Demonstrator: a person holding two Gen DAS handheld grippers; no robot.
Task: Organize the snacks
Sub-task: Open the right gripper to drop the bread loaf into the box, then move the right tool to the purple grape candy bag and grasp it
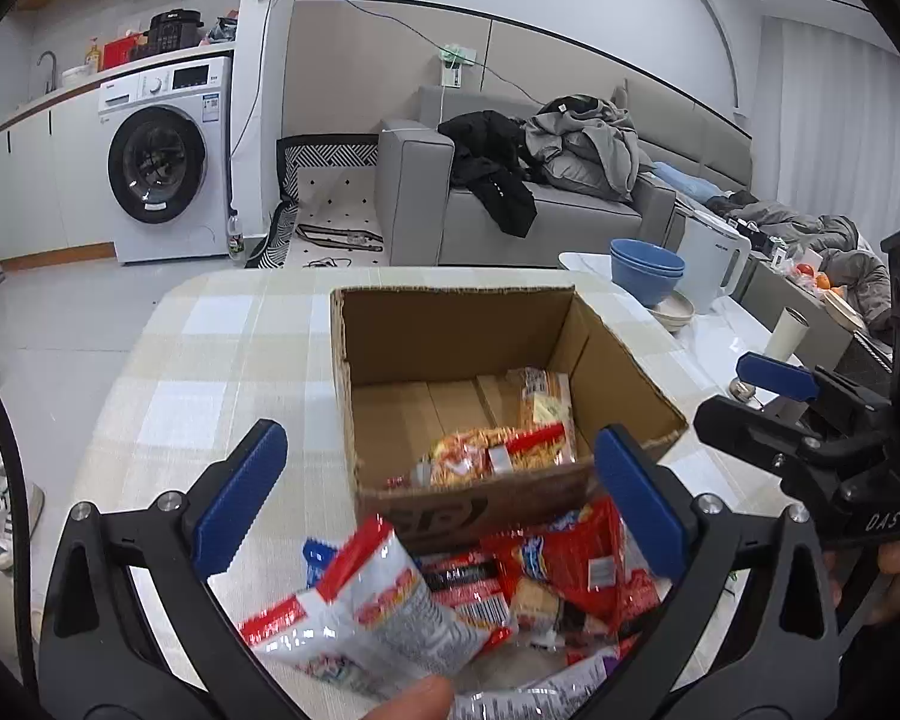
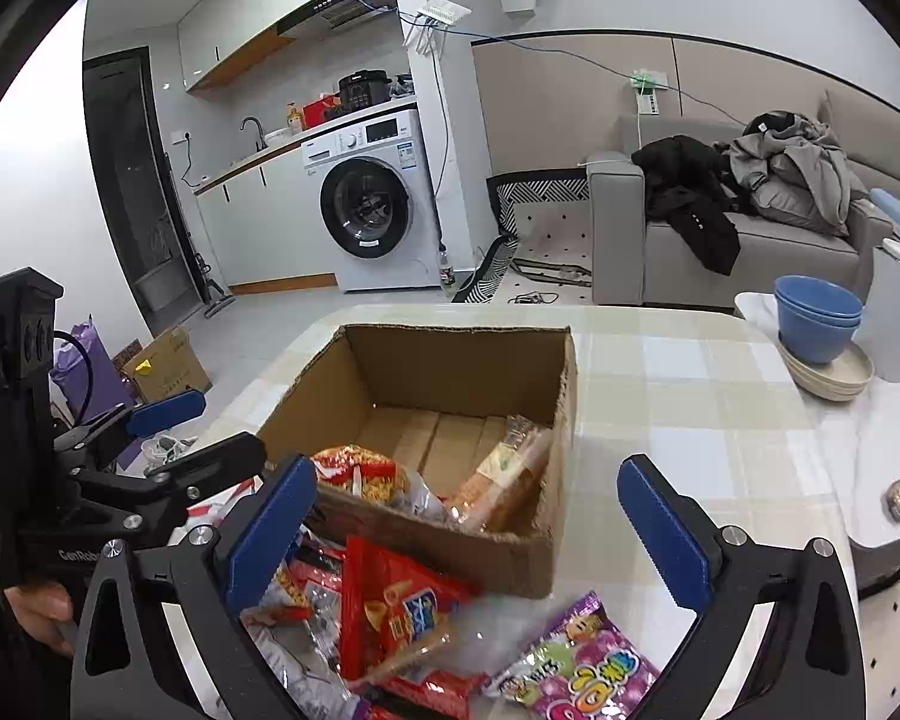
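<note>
Each hand-held gripper (image 1: 441,489) (image 2: 480,519) gapes empty; cardboard box (image 1: 450,330) holds snack packets (image 1: 498,450).

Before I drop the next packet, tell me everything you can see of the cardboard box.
The cardboard box is plain brown corrugated card, open-topped, its flaps gone or folded away, rims rough and torn-looking. It stands upright on the checked tablecloth. Dark print marks its near outer wall. Inside, the bare floor shows at the back; an orange noodle packet and a clear-wrapped biscuit pack lie toward the front. Loose snack packets crowd against its near wall.
</note>
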